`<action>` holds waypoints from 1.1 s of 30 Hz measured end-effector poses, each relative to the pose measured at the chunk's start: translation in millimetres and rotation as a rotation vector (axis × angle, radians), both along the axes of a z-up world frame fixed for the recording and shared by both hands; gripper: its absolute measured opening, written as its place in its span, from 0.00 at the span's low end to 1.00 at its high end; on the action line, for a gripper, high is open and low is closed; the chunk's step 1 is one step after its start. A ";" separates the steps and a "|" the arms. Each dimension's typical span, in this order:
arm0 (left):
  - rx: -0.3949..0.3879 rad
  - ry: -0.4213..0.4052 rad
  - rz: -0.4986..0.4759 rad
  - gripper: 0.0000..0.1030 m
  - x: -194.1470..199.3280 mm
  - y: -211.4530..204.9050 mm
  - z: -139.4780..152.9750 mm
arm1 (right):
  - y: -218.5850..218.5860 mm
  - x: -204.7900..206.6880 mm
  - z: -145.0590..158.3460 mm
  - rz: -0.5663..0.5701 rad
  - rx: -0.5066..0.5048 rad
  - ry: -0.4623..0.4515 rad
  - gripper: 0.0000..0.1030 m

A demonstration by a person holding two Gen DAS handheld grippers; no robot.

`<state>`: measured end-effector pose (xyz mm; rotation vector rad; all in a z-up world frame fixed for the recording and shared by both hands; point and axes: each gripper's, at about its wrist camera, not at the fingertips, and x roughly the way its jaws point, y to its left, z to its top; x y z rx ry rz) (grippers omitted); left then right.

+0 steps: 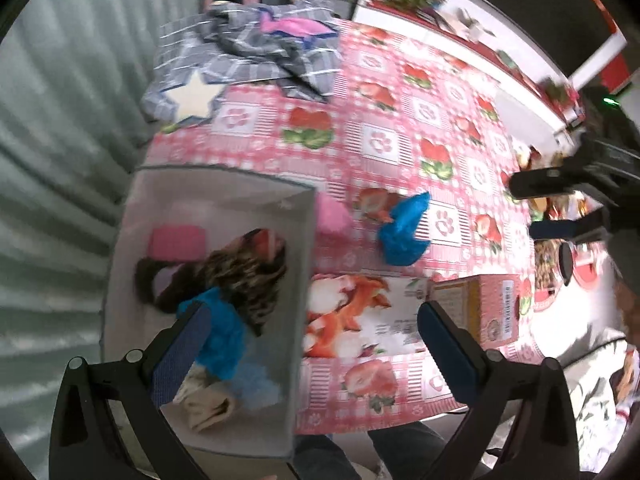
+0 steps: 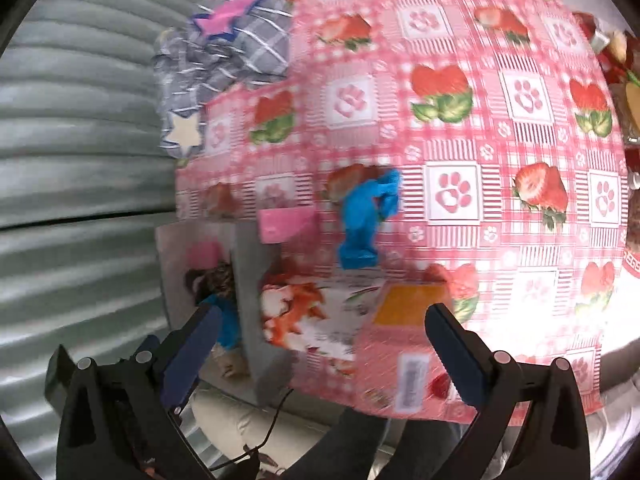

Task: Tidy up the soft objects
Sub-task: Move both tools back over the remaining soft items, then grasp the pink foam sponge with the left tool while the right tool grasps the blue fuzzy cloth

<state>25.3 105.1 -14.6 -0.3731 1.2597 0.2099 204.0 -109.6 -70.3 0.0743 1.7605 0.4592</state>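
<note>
A grey fabric bin [image 1: 304,240] at the table's left edge holds a pink piece, a brown striped plush [image 1: 240,272], a blue fluffy piece and a beige one. My left gripper [image 1: 314,316] hangs over the bin's right wall, open and holding nothing. On the tablecloth lie a blue soft object [image 1: 404,232] and a pink soft piece [image 1: 332,216] against the bin. My right gripper [image 1: 548,206] shows at the right edge, open. In the right wrist view that gripper [image 2: 324,312] is open and bare above the table's near edge, with the blue object [image 2: 364,216], the pink piece [image 2: 286,222] and the bin [image 2: 248,300] ahead.
A fox-printed pack [image 1: 352,320] and a pink carton [image 1: 484,308] lie near the front edge. A grey plaid cloth with stars [image 1: 240,60] sits at the far left corner. A ribbed grey wall [image 1: 60,160] runs along the left. Cluttered items [image 1: 548,264] line the right side.
</note>
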 end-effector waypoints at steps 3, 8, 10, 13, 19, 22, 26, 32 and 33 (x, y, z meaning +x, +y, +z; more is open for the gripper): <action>-0.028 0.009 -0.035 1.00 19.2 -12.7 -5.0 | -1.8 14.9 -29.2 0.050 -0.035 0.047 0.99; -0.046 0.039 -0.036 1.00 36.1 -22.8 -15.1 | 16.1 32.3 -72.8 0.198 -0.046 0.080 0.99; -0.046 0.060 -0.026 1.00 37.7 -23.2 -19.7 | 28.2 34.0 -90.8 0.285 -0.079 0.077 0.99; -0.049 0.087 -0.002 1.00 43.0 -23.5 -28.3 | 42.1 35.9 -116.5 0.356 -0.104 0.086 0.99; -0.019 0.133 -0.010 1.00 64.1 -29.1 -40.0 | 67.8 32.5 -169.4 0.538 -0.176 0.094 0.99; 0.057 0.169 -0.066 1.00 84.3 -34.0 -45.1 | 70.6 27.7 -187.9 0.631 -0.243 0.049 0.99; 0.201 0.228 -0.261 1.00 120.2 -46.3 -59.9 | 49.7 29.8 -196.0 0.657 -0.311 -0.031 0.99; 0.372 0.357 -0.699 1.00 156.3 -77.8 -106.2 | 1.5 46.6 -193.3 0.591 -0.291 -0.051 0.99; 0.391 0.378 -0.753 1.00 158.6 -81.8 -113.1 | -2.3 47.9 -192.5 0.584 -0.279 -0.046 0.99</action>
